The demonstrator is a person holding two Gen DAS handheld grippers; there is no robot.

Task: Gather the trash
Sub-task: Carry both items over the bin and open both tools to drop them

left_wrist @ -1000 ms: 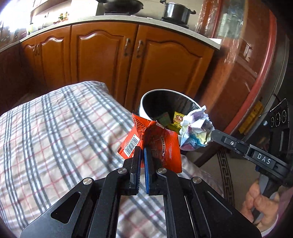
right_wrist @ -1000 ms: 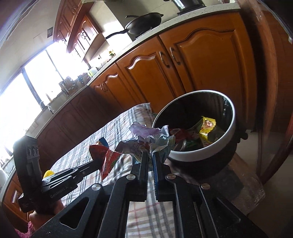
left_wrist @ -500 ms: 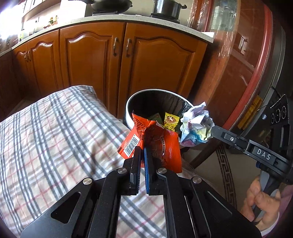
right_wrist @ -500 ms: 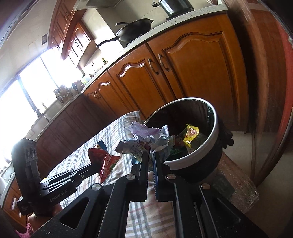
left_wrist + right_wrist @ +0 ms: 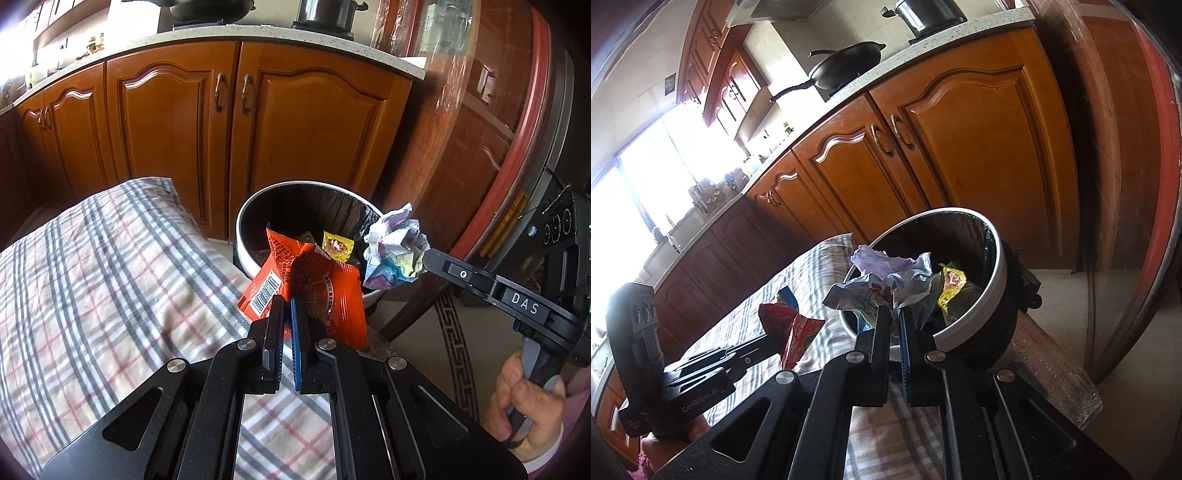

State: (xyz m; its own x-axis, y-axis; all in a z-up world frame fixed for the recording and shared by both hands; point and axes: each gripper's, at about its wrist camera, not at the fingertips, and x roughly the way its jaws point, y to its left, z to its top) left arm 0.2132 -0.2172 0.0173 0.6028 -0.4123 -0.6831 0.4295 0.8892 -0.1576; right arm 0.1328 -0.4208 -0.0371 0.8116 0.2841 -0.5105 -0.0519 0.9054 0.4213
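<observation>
My left gripper (image 5: 287,302) is shut on an orange-red snack wrapper (image 5: 317,288) with a barcode, held over the table's end just short of the bin. The same wrapper (image 5: 792,325) shows in the right wrist view with the left gripper (image 5: 775,341) behind it. My right gripper (image 5: 894,311) is shut on a crumpled ball of coloured paper (image 5: 886,284), and that paper ball (image 5: 395,254) hangs beside the bin's right rim in the left wrist view with the right gripper (image 5: 424,260) pinching it. The white-rimmed bin (image 5: 243,221) with a black liner holds several wrappers, one of them yellow (image 5: 337,245).
A plaid tablecloth (image 5: 103,280) covers the table to the left. Wooden kitchen cabinets (image 5: 303,133) stand close behind the bin (image 5: 997,266), with a wok (image 5: 846,66) and a pot (image 5: 325,14) on the counter. A person's hand (image 5: 524,402) grips the right tool's handle. A glossy red-brown door (image 5: 480,147) is at the right.
Both grippers, each still holding its piece, have moved closer to the bin. The bin has shifted toward the middle of both views and looms larger.
</observation>
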